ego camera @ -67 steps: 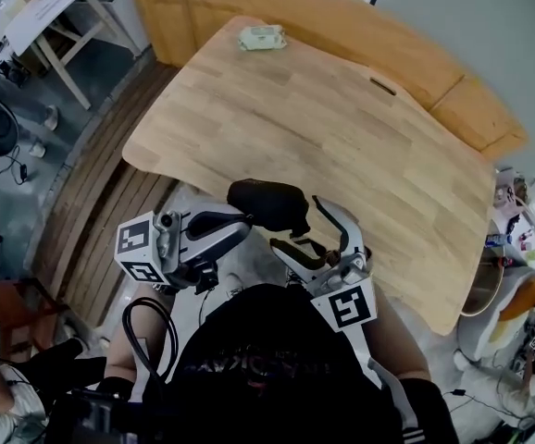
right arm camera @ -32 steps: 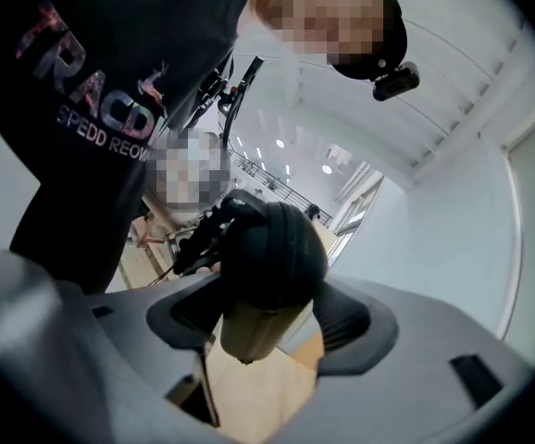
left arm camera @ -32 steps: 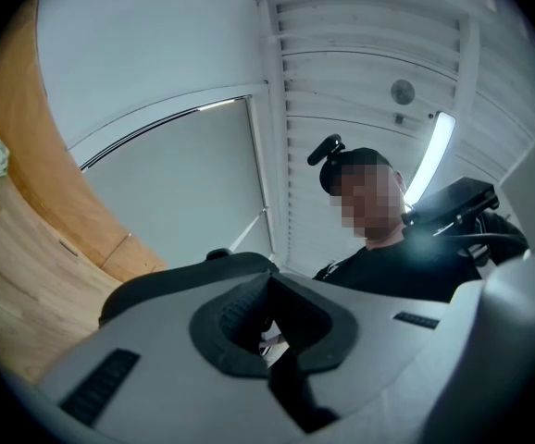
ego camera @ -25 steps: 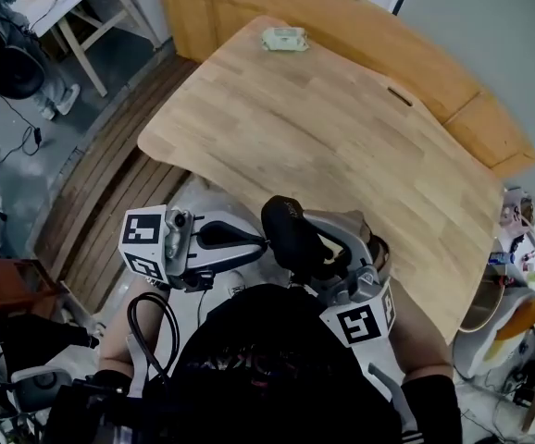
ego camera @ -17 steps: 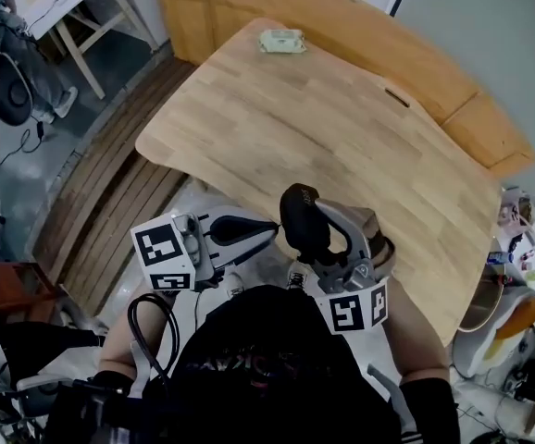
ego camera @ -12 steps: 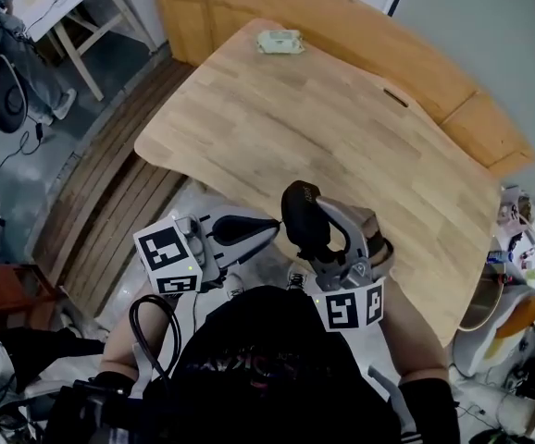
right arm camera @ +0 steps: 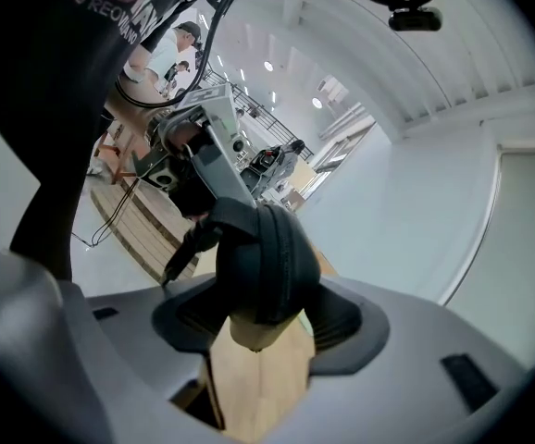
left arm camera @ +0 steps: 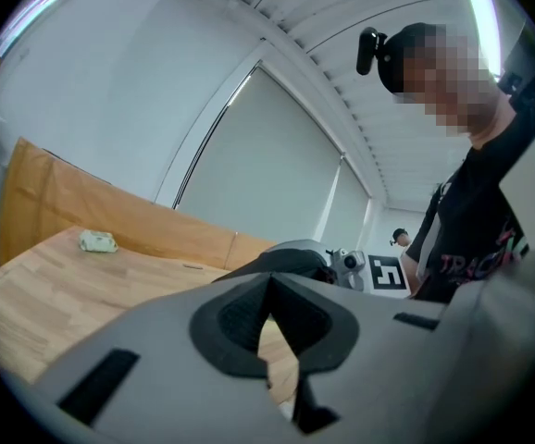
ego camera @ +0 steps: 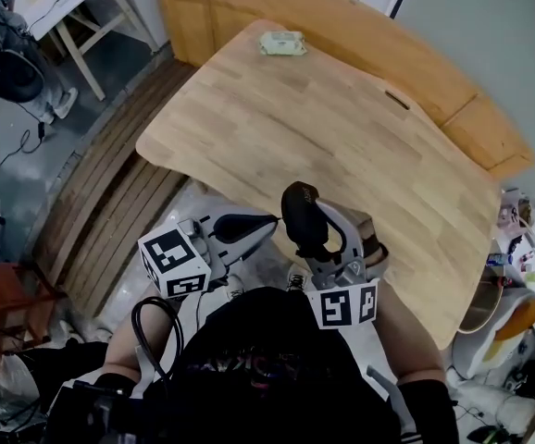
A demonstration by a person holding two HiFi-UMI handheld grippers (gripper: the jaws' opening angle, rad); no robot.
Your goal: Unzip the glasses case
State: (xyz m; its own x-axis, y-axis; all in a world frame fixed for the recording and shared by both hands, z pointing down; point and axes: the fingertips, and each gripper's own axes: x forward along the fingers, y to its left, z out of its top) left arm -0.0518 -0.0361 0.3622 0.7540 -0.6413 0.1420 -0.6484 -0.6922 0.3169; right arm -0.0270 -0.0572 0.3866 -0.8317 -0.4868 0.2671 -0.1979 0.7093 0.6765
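Glasses case: found off the table, carried in the air at lower centre of the head view, just below the table's near edge in the frame. Stood on end. Zip seam seen running over its top in the right gripper view and judged closed wherever it showed.

Right hand-held gripper: clamped across the lower part of the case, jaws well apart with the case's width filling the gap. Closed in a little further on it in the last moments.

Left hand-held gripper: jaws fully together, tip brought up against the case's left edge. Not possible to tell from any view whether the zip pull was pinched; nothing made out between the pads in the left gripper view.

Changes against the earlier head views: case turned from lying across the frame to standing on end, and seated squarely in the right hand-held gripper. Both hand-held grippers drawn lower in the frame, toward the body. Left marker cube rolled round.

Meaning for the task: judged as set-up finished, case braced, zip not yet drawn. Next move judged to need a confirmed pinch on the pull, then a drag along the seam. Risk noted: case twisting between the pads.

Pale packet at upper centre, on the table's far end, well apart from the work.
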